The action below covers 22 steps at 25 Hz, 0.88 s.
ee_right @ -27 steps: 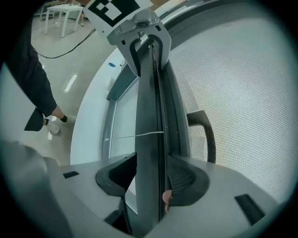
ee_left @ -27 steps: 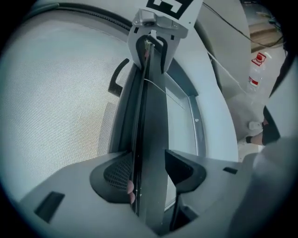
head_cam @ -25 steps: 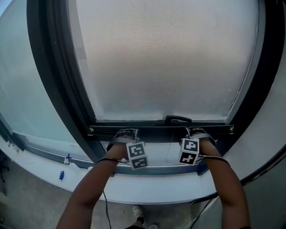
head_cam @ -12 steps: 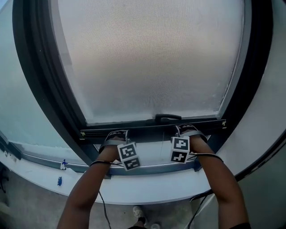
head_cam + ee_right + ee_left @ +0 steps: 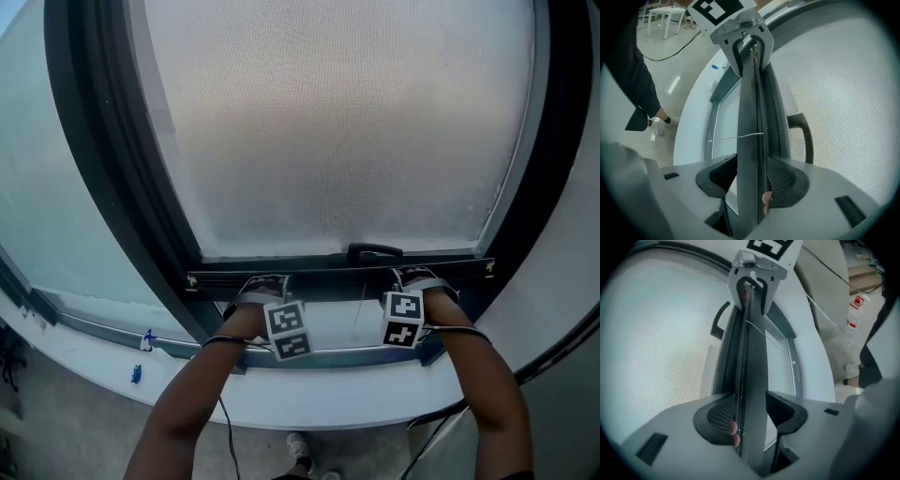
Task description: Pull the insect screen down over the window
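Pulling step, and close to the end by the look of it. Holding the long dark metal bar at the foot of the fine grey mesh insect screen with both tools. Pinching that bar with the left gripper near its left end, jaws pressed on it from both sides. Pinching the same bar with the right gripper near its right end, jaws pressed on it the same way.

Covering most of the window already with the mesh, inside the wide dark window frame. Sitting low with the bar, just above the grey bottom rail, with only a thin gap left between.

Next, most likely: pulling straight down with both arms at the same speed. Keeping the bar flat, not tipped, so as not to jam at the sides. Holding tight until meeting the bottom rail.

Counting up: two grippers, one screen, one bar, one curved black handle just above the bar and between the grippers, one thin white cord hanging below the bar, one white window sill, two small blue bits on the sill at the left
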{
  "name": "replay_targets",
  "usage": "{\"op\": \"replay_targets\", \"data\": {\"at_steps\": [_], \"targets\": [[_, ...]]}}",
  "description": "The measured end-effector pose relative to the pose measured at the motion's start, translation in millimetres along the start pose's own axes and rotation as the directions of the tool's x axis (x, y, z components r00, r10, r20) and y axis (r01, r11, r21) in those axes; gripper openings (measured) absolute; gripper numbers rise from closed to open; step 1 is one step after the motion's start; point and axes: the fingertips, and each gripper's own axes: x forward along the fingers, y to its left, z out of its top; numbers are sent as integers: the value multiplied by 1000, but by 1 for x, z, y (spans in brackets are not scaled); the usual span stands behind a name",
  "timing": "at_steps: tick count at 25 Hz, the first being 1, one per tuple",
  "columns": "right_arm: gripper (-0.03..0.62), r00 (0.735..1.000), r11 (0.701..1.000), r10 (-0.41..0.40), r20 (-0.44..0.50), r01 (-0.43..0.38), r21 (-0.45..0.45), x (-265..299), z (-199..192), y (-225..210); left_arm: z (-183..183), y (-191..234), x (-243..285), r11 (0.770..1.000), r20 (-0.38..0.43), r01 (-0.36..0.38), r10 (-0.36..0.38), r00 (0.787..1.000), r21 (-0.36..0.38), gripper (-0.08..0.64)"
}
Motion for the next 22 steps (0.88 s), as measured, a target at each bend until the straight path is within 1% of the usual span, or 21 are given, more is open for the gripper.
{"op": "replay_targets", "data": {"at_steps": [2, 3, 5, 7, 9, 11, 13, 16, 19, 22], "targets": [[193, 1000, 1000, 7, -10, -7, 2, 2, 0, 1, 0, 0, 1, 999, 30, 5, -4, 1000, -51, 204], [193, 1000, 1000, 13, -21, -13, 1, 4, -1, 2, 0, -2, 3, 998, 32, 13, -11, 999, -61, 204], [193, 999, 1000, 23, -49, -23, -10, 9, -2, 8, -1, -8, 8, 998, 15, 30, -29, 999, -55, 204], [193, 998, 1000, 19, -65, -20, -17, 12, -2, 11, -2, -10, 9, 999, 8, 27, -27, 1000, -47, 202], [193, 998, 1000, 11, -65, -12, -17, 12, -2, 8, -2, -7, 9, 998, 19, 16, -15, 1000, -56, 202], [193, 998, 1000, 4, -64, -5, -13, 13, -2, 5, -3, -3, 11, 999, 18, 0, 1, 1000, -42, 202], [193, 998, 1000, 3, -64, -4, -10, 15, -2, 3, -4, -3, 14, 1000, 3, 6, -6, 1000, -28, 202], [192, 999, 1000, -3, -52, 2, -7, 14, -2, 2, -3, -3, 16, 999, -9, 26, -26, 1000, -27, 202], [192, 1000, 1000, -22, -17, 22, -6, 14, -1, 0, -3, -1, 15, 998, 17, 35, -35, 999, -45, 197], [188, 999, 999, -24, 26, 23, 29, 11, 2, -3, -3, 7, 10, 997, 49, 24, -20, 999, -77, 146]]}}
